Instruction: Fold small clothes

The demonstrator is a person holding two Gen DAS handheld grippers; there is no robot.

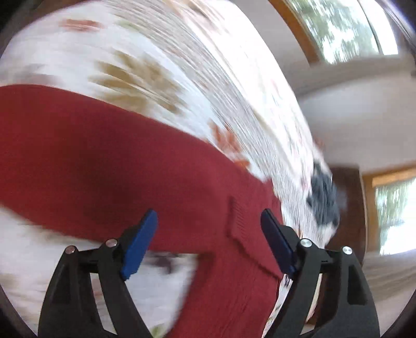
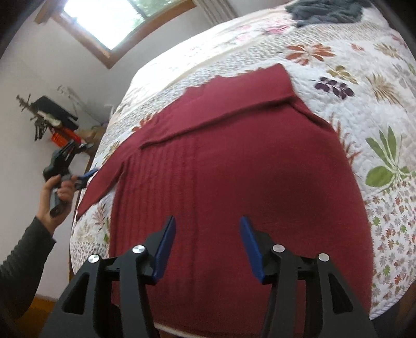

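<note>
A dark red knit sweater (image 2: 234, 166) lies flat on the floral quilt (image 2: 364, 85), one sleeve folded across its upper body and the other sleeve (image 2: 101, 182) trailing to the bed's left edge. My right gripper (image 2: 206, 247) hovers open over the sweater's lower body, nothing between its blue pads. In the blurred left wrist view the same sweater (image 1: 117, 161) fills the middle, and my left gripper (image 1: 209, 241) stands open just above its cuff end. The right wrist view shows the left gripper (image 2: 85, 178) held in a hand (image 2: 56, 192) beside the trailing sleeve.
A dark grey garment (image 2: 327, 10) lies bunched at the far end of the bed, also visible as a dark grey heap (image 1: 323, 200). Off the bed's left side, a shelf of clutter (image 2: 54, 119) hangs on the wall. A window (image 2: 117, 18) is behind.
</note>
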